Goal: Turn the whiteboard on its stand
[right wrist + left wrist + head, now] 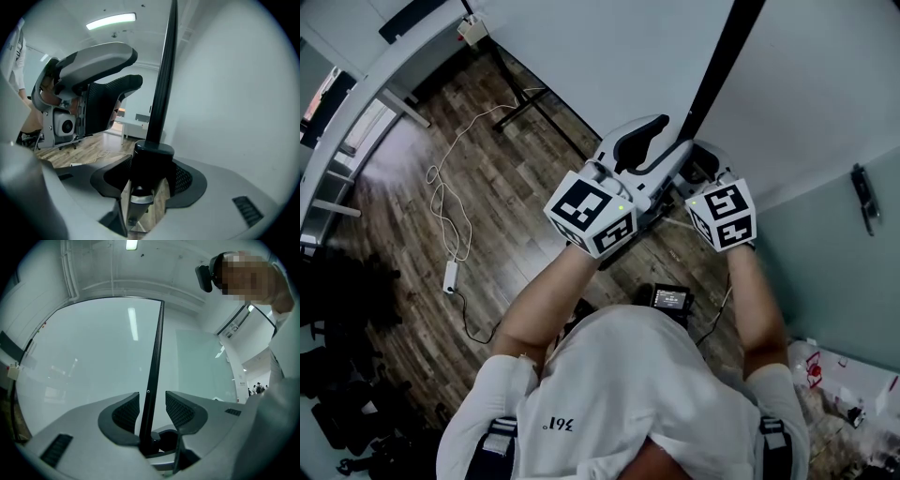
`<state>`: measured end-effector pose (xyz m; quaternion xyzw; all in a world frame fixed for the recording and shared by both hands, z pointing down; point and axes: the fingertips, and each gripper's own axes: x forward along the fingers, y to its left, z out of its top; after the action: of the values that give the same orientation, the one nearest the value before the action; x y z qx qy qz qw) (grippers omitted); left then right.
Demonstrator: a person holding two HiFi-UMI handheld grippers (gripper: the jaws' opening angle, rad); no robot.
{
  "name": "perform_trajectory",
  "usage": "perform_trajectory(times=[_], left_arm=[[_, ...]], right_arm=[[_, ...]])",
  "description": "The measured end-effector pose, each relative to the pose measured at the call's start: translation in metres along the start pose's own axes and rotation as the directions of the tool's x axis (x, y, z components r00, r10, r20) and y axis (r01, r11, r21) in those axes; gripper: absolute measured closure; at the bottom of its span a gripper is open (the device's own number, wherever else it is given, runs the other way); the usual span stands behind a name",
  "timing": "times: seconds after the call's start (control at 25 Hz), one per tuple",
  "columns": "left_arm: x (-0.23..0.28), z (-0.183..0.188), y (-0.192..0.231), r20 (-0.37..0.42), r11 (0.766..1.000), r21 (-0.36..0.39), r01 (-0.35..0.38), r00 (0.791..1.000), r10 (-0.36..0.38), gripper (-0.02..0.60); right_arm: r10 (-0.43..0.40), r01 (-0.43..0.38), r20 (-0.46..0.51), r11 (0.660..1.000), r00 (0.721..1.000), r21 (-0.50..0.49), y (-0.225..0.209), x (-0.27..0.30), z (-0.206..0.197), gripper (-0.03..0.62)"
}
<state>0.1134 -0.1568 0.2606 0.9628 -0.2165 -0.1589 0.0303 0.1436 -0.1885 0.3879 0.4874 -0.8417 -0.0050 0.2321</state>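
The whiteboard (pixel 609 56) fills the top of the head view, and its black side frame (pixel 722 66) runs down to both grippers. My left gripper (pixel 661 148) is open around that frame. In the left gripper view the thin black frame (pixel 154 362) passes between the pads, nearer the left pad (pixel 126 411), with a gap on the right side. My right gripper (pixel 152 176) sits lower, around the black pivot block (pixel 152 157) at the frame's foot. Its pads stand close on either side and I see no clear pressing. The left gripper (pixel 89 89) shows above it there.
On the wooden floor to the left lie a white cable (pixel 450 202) and a power strip (pixel 450 277). The stand's black legs (pixel 534 108) spread below the board. A small device with a screen (pixel 670 298) lies by my feet. A teal wall (pixel 834 272) is close on the right.
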Motion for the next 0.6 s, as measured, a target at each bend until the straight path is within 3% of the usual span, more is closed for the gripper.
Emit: perform_trajectory(times=[0.6], left_arm=[[-0.048,-0.001,-0.004,-0.025,0.999,-0.037,0.035,0.999,-0.036,0.400]], right_arm=[[-0.148,0.150,-0.053,0.988,0.988,0.045,0.006,-0.028,-0.015,0.353]])
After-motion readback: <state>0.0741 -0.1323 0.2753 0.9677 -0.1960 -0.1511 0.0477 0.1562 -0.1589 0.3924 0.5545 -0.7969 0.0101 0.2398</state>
